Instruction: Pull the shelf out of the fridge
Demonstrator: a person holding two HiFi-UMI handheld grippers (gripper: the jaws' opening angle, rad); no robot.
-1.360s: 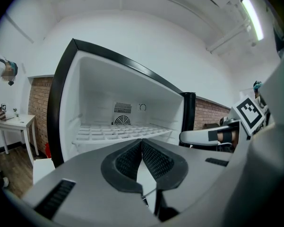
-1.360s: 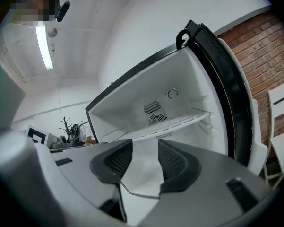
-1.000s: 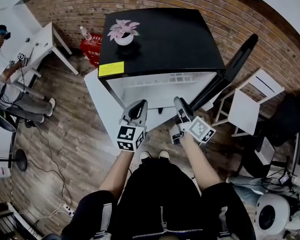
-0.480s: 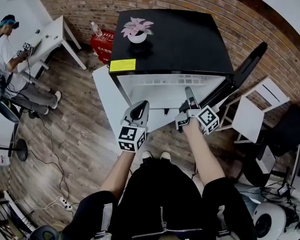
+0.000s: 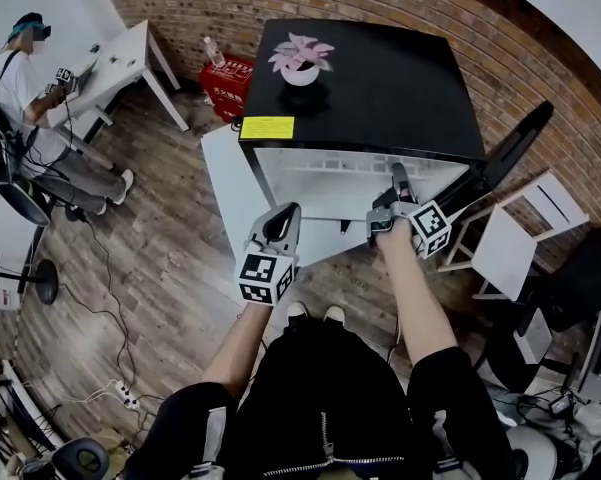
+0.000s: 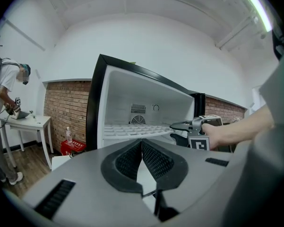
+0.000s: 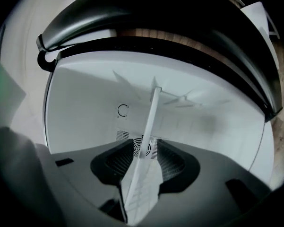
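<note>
The black mini fridge [image 5: 380,78] stands open, its white wire shelf [image 5: 330,161] lying level inside. My right gripper [image 5: 399,175] reaches into the right side of the opening, turned on its side. In the right gripper view the shelf [image 7: 150,122] runs edge-on between the jaws of the right gripper [image 7: 144,161]. The jaws are closing, and a gap still shows on each side of the shelf. My left gripper [image 5: 279,219] hangs shut and empty in front of the fridge. In the left gripper view, past the left gripper [image 6: 142,145], are the shelf [image 6: 132,129] and the right gripper [image 6: 178,131].
A potted pink plant [image 5: 300,62] sits on the fridge top. The black fridge door [image 5: 508,155] swings out to the right beside a white chair [image 5: 510,243]. A white panel [image 5: 228,193] lies left of the fridge. A red crate [image 5: 230,76], a white desk [image 5: 115,63] and a person [image 5: 15,93] are at far left.
My right gripper has moved forward and up from in front of the fridge into its opening, rolling onto its side around the shelf's front edge. The left gripper has stayed put.
</note>
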